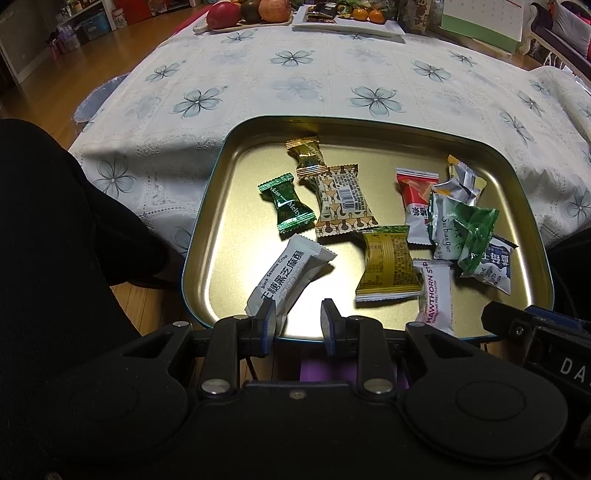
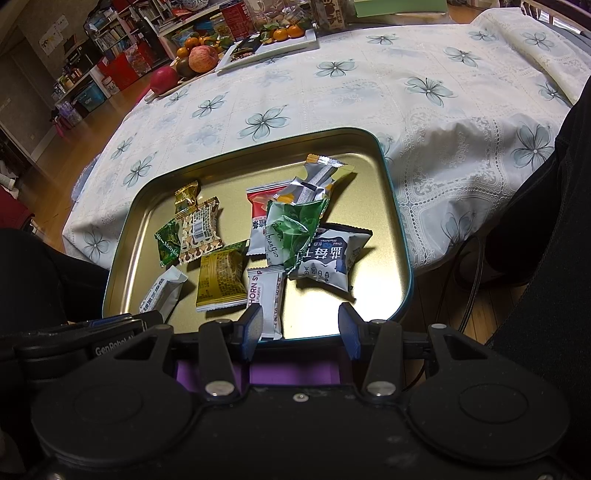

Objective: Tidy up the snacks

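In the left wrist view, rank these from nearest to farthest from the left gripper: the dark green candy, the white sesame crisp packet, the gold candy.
From the left gripper:
1. White sesame crisp packet, beside its left finger.
2. Dark green candy, mid-tray, left.
3. Gold candy, near the far rim.

One gold tin tray [image 1: 207, 236], ten wrapped snacks [image 1: 388, 266], two grippers [image 1: 297, 321], three apples [image 1: 273, 9]

Dim warm light, tray glare, fisheye-bent edges

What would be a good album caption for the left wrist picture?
Open left gripper hovering at the near edge of a gold tin tray of wrapped snacks, sesame crisp packet closest.
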### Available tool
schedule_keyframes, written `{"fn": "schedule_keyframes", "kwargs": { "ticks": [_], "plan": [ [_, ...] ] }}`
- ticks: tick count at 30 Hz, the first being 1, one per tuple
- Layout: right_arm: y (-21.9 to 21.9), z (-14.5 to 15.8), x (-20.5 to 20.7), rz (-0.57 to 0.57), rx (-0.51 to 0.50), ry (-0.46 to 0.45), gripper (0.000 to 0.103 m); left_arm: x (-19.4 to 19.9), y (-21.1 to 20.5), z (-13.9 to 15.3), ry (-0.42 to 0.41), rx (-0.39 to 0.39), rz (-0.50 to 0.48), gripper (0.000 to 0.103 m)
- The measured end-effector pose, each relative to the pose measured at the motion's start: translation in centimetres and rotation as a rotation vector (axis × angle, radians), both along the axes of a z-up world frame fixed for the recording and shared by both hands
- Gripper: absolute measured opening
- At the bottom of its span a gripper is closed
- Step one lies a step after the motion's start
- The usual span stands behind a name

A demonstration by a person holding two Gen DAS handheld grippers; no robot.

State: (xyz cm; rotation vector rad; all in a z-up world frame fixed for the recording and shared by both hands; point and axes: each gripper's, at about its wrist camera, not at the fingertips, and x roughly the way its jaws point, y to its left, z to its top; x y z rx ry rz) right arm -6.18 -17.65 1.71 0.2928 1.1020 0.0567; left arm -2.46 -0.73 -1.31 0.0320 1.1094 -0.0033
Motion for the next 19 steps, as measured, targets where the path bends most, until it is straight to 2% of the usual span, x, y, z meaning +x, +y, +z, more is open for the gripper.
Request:
{"fn": "schedule_keyframes", "kwargs": {
  "ticks": [19],
  "plan": [
    [0.05,0.04,-0.02,-0.001,-0.001,0.000,0.047,-0.24,-0.28,0.39,-0.029,0.022,-0.007,0.037]
  ]
}}
